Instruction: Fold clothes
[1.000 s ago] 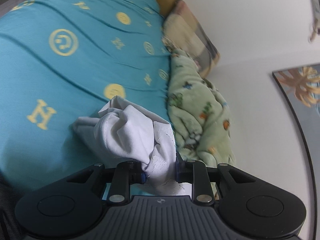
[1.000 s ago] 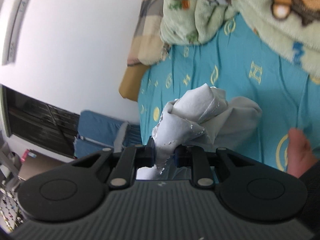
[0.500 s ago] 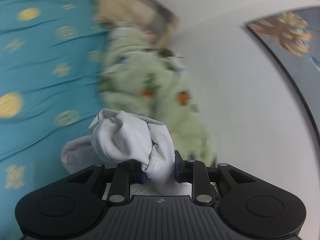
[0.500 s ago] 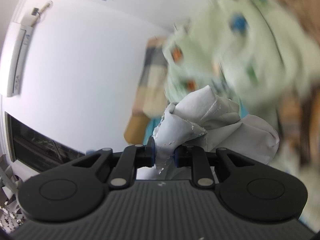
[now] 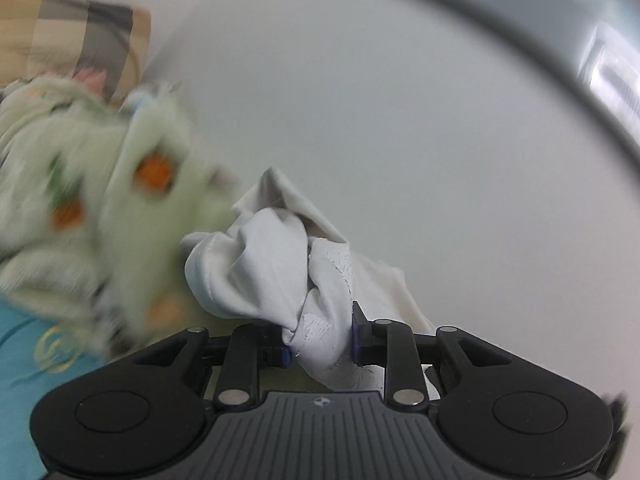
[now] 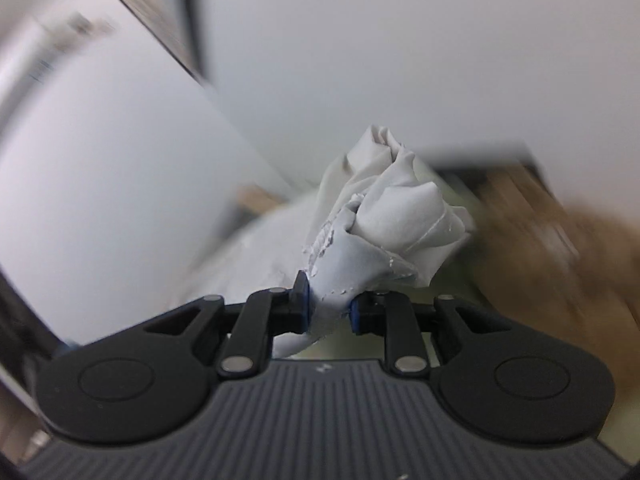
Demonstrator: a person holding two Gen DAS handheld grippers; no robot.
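In the left wrist view, far left of the gripper and below its level, a strip of teal bed sheet (image 5: 18, 364) with a yellow emblem shows at the edge; above it and ahead-left of the fingers lies a pale green fleece blanket (image 5: 92, 216) with orange patches, badly blurred; beyond that, up in the corner, a checked pillow (image 5: 76, 36) leans against the white wall (image 5: 380, 120); straight ahead, the left gripper (image 5: 319, 350) is clamped on a bunched fold of the white garment (image 5: 272, 264), both blue-edged pads pressing the cloth from either side, the rest of the fabric bulging forward and to the right of the jaws; a dark curved frame (image 5: 580, 76) arcs across the upper right.

In the right wrist view, a dark-edged panel (image 6: 168, 40) slants across the left, smeared; low and ahead-left of the fingers sits a pale blurred mass, too soft to identify; centred, the right gripper (image 6: 329, 314) is closed on another gathered bunch of the white garment (image 6: 396, 224), which rises in a twisted knot directly ahead of the jaws; to the right of it a brown blurred surface (image 6: 560, 260) fills the edge, unidentifiable.
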